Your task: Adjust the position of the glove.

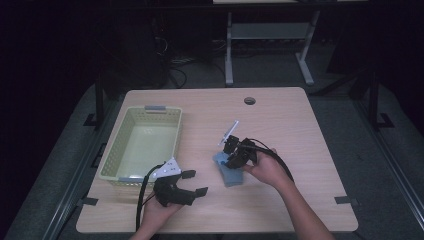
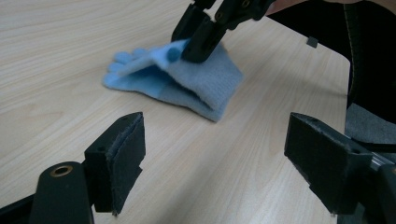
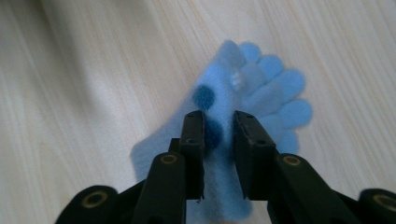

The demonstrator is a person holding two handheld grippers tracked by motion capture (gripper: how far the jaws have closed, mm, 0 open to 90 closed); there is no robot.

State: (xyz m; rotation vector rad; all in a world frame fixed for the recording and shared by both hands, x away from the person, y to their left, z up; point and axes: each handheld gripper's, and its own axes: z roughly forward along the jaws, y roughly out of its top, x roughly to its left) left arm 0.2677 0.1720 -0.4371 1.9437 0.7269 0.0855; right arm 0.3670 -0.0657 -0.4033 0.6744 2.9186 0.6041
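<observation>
A light blue glove (image 1: 231, 176) with dark blue dots lies folded over on the wooden table (image 1: 305, 145), its fingers (image 3: 275, 93) pointing away from the person. My right gripper (image 1: 232, 162) points down onto it. Its jaws stand a little apart around a raised fold (image 3: 219, 135), and the pads do not visibly press on the cloth. In the left gripper view the right gripper (image 2: 196, 44) sits on the upper layer of the glove (image 2: 187, 86). My left gripper (image 1: 198, 182) is held near the front edge, wide open (image 2: 224, 154) with nothing in it, aimed at the glove.
A pale yellow-green plastic basket (image 1: 112, 160) stands at the table's left, just beyond the left gripper. A round cable hole (image 1: 249, 100) sits near the far edge. Bare wood lies to the right of the glove and behind it.
</observation>
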